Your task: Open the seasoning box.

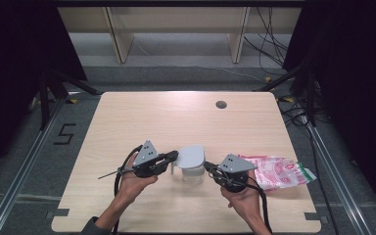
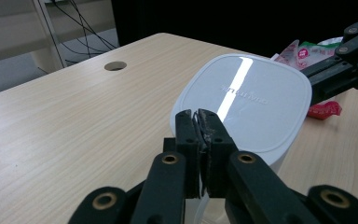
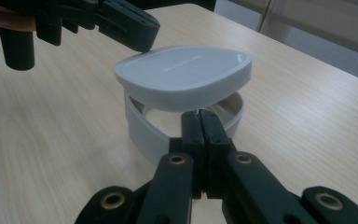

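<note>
A clear container (image 1: 192, 176) with a pale grey lid (image 1: 192, 156) stands near the table's front middle. My left gripper (image 1: 175, 157) is shut on the lid's left edge; in the left gripper view the jaws (image 2: 199, 114) pinch the rim of the lid (image 2: 247, 98). In the right gripper view the lid (image 3: 182, 74) sits raised and tilted above the container (image 3: 140, 130), with a gap under it. My right gripper (image 1: 208, 169) is at the container's right side, and its tips (image 3: 200, 114) are shut on the container's near rim.
A pink and white snack bag (image 1: 274, 171) lies on the table right of my right hand. A round cable hole (image 1: 221, 104) sits near the table's far edge. The table's front edge (image 1: 186, 230) is close behind both hands.
</note>
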Demonstrator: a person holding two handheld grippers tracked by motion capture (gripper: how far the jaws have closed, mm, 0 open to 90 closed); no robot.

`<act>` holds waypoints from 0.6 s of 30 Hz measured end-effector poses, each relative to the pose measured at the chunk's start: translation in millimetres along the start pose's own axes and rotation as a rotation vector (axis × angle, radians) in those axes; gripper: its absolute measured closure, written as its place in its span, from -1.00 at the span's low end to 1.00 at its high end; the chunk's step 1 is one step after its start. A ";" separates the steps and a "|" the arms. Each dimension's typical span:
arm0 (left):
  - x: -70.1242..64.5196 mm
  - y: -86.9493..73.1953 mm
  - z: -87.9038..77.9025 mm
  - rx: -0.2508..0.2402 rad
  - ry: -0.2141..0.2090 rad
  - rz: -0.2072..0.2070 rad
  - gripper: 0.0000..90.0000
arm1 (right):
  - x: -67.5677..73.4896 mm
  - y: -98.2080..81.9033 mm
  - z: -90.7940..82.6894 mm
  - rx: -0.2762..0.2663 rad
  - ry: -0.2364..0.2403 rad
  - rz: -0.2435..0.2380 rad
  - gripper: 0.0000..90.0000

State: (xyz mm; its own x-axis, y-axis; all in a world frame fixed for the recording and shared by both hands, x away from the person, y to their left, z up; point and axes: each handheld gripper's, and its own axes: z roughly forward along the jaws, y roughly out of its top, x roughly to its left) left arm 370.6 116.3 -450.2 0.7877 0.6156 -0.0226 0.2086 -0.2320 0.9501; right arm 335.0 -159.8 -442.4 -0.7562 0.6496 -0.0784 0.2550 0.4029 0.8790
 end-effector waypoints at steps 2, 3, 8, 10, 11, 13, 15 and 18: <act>0.7 -0.1 -0.4 0.000 0.001 -0.005 0.81 | 0.5 2.3 0.3 0.000 0.003 -0.002 1.00; 2.0 0.2 -2.5 -0.019 -0.004 -0.029 0.79 | 0.0 4.1 0.8 -0.005 0.014 -0.016 1.00; 3.6 2.2 -13.2 -0.036 -0.002 -0.030 0.55 | 0.0 8.7 3.2 -0.022 -0.003 -0.041 1.00; 5.2 -0.1 -21.9 -0.035 -0.005 -0.028 0.42 | 2.0 13.0 5.1 -0.022 0.008 -0.045 1.00; 5.4 -1.7 -24.8 -0.028 -0.006 -0.034 0.36 | 1.9 14.6 5.9 -0.027 0.013 -0.058 1.00; 5.6 -5.0 -29.4 -0.024 -0.014 -0.035 0.25 | 3.7 17.0 7.6 -0.038 0.016 -0.045 1.00; 4.5 -8.7 -31.5 -0.007 -0.015 -0.034 0.13 | 5.3 19.3 7.8 -0.035 0.006 -0.039 1.00; 2.3 -15.3 -31.9 0.024 -0.024 -0.028 -0.01 | 7.0 22.9 10.8 -0.047 0.010 -0.049 1.00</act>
State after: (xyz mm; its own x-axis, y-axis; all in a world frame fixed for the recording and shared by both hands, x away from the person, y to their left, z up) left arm 350.8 145.2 -454.9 0.7952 0.6037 -0.0567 0.2443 -0.2335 0.9412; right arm 342.1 -139.0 -427.9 -0.7730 0.6234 -0.1175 0.1892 0.4035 0.8952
